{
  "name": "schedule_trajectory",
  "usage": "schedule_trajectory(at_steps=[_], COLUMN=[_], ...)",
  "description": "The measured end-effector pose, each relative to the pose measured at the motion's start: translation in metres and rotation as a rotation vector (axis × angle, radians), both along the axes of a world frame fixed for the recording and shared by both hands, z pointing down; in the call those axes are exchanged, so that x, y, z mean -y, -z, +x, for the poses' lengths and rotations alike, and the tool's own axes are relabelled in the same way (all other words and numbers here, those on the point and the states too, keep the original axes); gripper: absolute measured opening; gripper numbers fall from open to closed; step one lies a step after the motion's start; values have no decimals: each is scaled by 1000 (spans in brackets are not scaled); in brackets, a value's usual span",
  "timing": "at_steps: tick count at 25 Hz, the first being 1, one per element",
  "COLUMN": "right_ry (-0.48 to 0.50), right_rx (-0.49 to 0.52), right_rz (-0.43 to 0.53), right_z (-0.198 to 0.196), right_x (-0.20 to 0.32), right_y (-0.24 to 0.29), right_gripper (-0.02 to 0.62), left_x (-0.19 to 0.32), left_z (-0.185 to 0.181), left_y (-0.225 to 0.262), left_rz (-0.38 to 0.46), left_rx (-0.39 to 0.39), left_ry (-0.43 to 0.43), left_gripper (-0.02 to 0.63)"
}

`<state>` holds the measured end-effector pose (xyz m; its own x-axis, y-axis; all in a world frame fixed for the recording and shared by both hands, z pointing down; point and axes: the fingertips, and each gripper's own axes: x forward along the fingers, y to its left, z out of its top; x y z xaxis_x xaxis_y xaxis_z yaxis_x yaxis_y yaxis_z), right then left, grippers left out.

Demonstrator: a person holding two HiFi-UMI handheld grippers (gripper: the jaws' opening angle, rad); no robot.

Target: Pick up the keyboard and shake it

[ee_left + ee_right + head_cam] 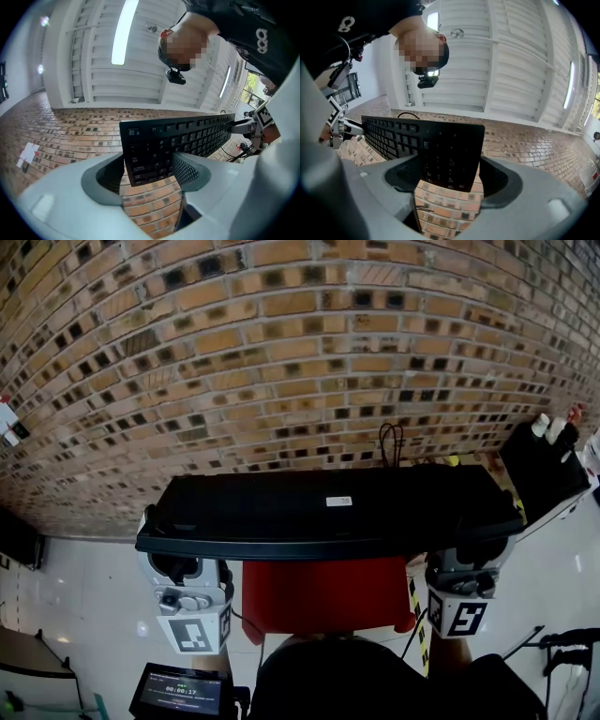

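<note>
A black keyboard (328, 507) hangs in the air in front of me, level from left to right, its underside with a white label turned to the head view. My left gripper (183, 563) is shut on its left end and my right gripper (466, 568) on its right end. In the left gripper view the keys of the keyboard (159, 150) face the camera, and its end sits between the jaws of the left gripper (147, 176). The right gripper view shows the keyboard's (445, 150) number-pad end clamped in the right gripper (450, 180). Both grippers point upward.
A brick wall (281, 352) fills the background. A red seat-like thing (323, 596) lies right below the keyboard. At the right stands a black box (544, 470) with small white bottles on it. A small screen (181, 692) sits at lower left. A black cable (391, 442) loops behind the keyboard.
</note>
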<state>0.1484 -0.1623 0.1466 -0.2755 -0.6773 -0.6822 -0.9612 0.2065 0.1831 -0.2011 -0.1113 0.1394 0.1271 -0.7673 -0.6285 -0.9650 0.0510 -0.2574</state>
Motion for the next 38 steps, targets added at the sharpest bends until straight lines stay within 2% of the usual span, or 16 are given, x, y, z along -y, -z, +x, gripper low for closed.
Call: schedule_trajectory(at_steps=[2, 7, 10, 17, 19, 23, 27, 31, 35, 38], right_ry=[10, 8, 13, 6, 17, 17, 17, 20, 18, 23], right_rx=[-14, -54, -67, -16, -24, -55, -66, -57, -17, -6], right_rz=[-5, -136, -152, -35, -47, -164, -201, -136, -40, 0], right_z=[-4, -4, -7, -4, -7, -8, -11, -14, -12, -13], right_x=[3, 29, 31, 5, 8, 27, 32, 23, 3, -5], right_y=[2, -29, -35, -6, -6, -30, -43, -29, -13, -5], right_gripper=[353, 353, 353, 353, 353, 353, 353, 353, 353, 353], left_x=[3, 19, 21, -5, -1, 12, 16, 8, -12, -23], left_z=[-3, -4, -6, -2, -4, -9, -11, -12, -9, -17], left_y=[-5, -22, -31, -3, -7, -30, -45, -35, -13, -17], left_rz=[-16, -95, -120, 21, -1, -89, -128, -69, 40, 57], left_rx=[-9, -29, -29, -19, -16, -25, -41, -31, -9, 0], left_ry=[4, -16, -10, -3, 2, 0, -10, -10, 5, 35], left_gripper=[324, 324, 325, 324, 324, 324, 324, 324, 324, 324])
